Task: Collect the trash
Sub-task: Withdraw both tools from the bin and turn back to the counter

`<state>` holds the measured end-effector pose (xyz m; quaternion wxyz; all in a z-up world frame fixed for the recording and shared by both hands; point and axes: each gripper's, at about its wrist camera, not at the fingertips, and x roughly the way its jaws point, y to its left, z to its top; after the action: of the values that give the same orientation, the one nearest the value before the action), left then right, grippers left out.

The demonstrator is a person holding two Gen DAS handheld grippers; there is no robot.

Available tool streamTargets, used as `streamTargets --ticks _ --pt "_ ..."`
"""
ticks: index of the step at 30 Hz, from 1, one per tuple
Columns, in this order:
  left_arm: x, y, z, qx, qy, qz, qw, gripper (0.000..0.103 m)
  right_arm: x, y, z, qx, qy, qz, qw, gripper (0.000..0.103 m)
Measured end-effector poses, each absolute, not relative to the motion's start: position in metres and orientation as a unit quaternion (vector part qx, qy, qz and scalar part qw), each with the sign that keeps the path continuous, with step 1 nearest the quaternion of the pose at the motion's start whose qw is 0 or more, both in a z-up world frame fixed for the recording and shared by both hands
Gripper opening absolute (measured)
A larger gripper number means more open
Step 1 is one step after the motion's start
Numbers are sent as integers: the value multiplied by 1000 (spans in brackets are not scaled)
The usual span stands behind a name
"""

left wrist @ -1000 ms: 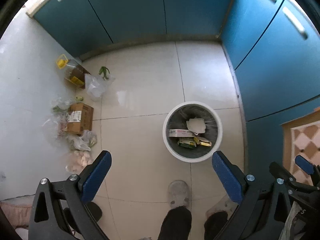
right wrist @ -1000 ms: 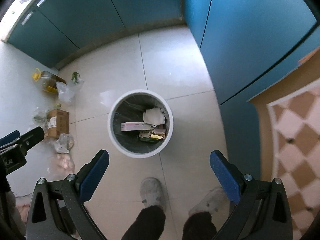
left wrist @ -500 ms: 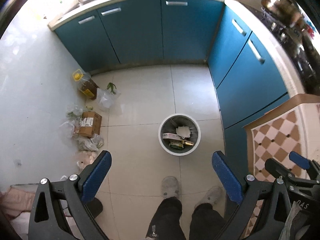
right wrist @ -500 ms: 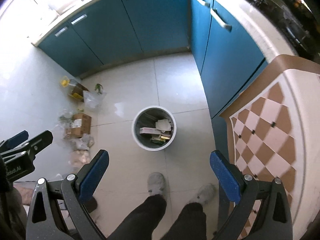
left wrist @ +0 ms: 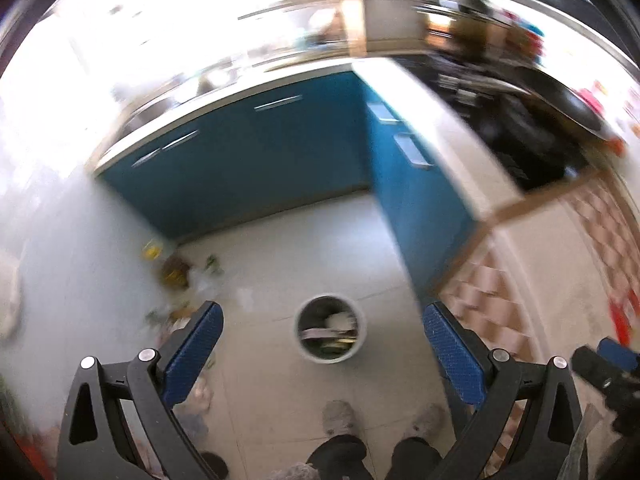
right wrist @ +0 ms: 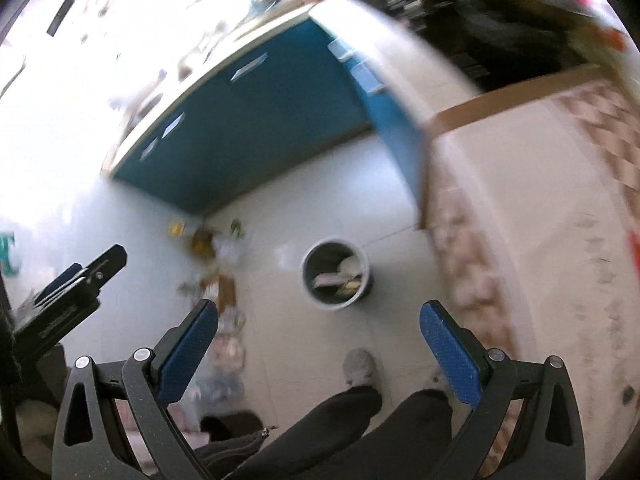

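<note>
Round white trash bin sits on the pale tiled floor, already holding a flat carton, crumpled paper and wrappers. Loose trash pile lies far left along the wall, well apart from it. Compared to half a second ago both views are way higher and blurry, so the bin looks smaller. Left gripper and right gripper both have jaws spread wide, empty, blue textured pads. Teal cabinets at the far side.

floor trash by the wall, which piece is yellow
The small yellow item nearest the blue cabinets, at the far end of the blurred litter; the rest looks brownish or pale.
</note>
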<state>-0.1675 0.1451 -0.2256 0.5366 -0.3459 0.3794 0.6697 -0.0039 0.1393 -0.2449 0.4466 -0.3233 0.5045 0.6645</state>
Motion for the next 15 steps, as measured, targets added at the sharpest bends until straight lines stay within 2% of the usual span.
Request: streamTargets --ticks 6,15 --pt "-7 169 -240 -302 452 568 618 103 173 98 -229 -233 540 567 577 102" --pt "224 124 -316 -305 571 327 688 102 430 -59 -282 -99 621 277 727 102"
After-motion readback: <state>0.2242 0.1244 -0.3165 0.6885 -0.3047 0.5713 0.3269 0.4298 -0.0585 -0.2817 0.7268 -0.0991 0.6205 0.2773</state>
